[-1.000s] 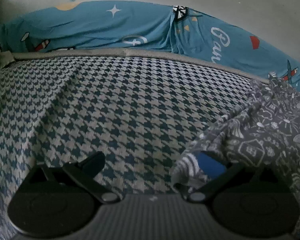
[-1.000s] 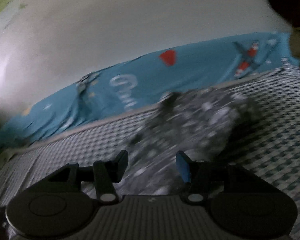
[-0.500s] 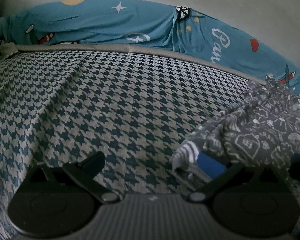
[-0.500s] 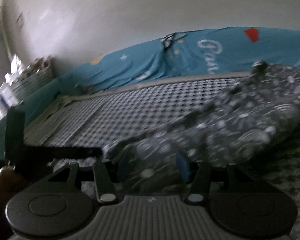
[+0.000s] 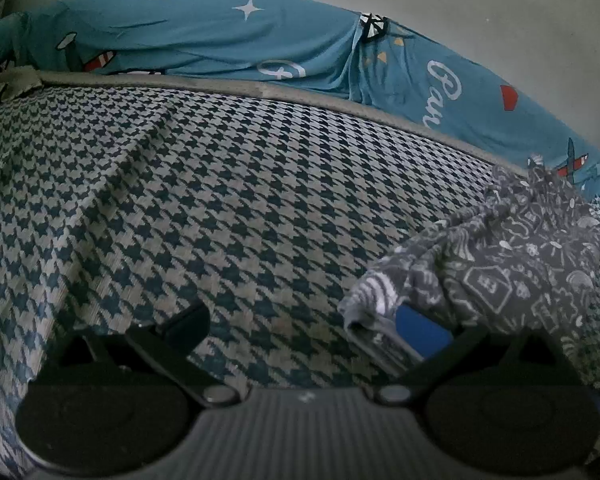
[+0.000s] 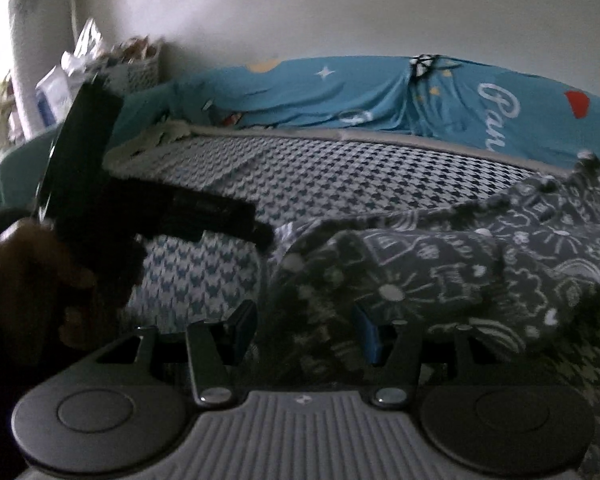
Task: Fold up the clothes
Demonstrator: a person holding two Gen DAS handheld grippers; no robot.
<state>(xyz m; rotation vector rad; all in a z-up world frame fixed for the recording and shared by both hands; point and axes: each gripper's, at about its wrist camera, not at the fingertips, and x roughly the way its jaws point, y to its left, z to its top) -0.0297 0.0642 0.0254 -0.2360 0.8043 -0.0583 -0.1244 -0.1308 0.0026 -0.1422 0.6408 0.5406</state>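
A grey garment with white doodle print [image 5: 500, 272] lies bunched on the right of a houndstooth bed cover [image 5: 220, 200]. My left gripper [image 5: 304, 324] stands wide open just above the cover. The garment's striped hem rests against its right, blue-padded finger [image 5: 420, 328]; nothing is between the fingers. In the right wrist view the garment [image 6: 440, 272] fills the right half. My right gripper [image 6: 304, 326] is open, with a rolled end of the garment lying between its fingers. The left gripper [image 6: 256, 228] shows there as a dark shape held by a hand [image 6: 32, 272].
A blue printed sheet [image 5: 220, 40] is heaped along the far edge of the bed against a pale wall. A basket and cluttered items [image 6: 136, 64] stand beyond the bed's far left corner. The houndstooth cover [image 6: 340, 176] stretches left of the garment.
The right wrist view swung left and came in low at the garment's near end; the left gripper and hand came into its view. The left gripper hardly moved. Both finger gaps are unchanged.
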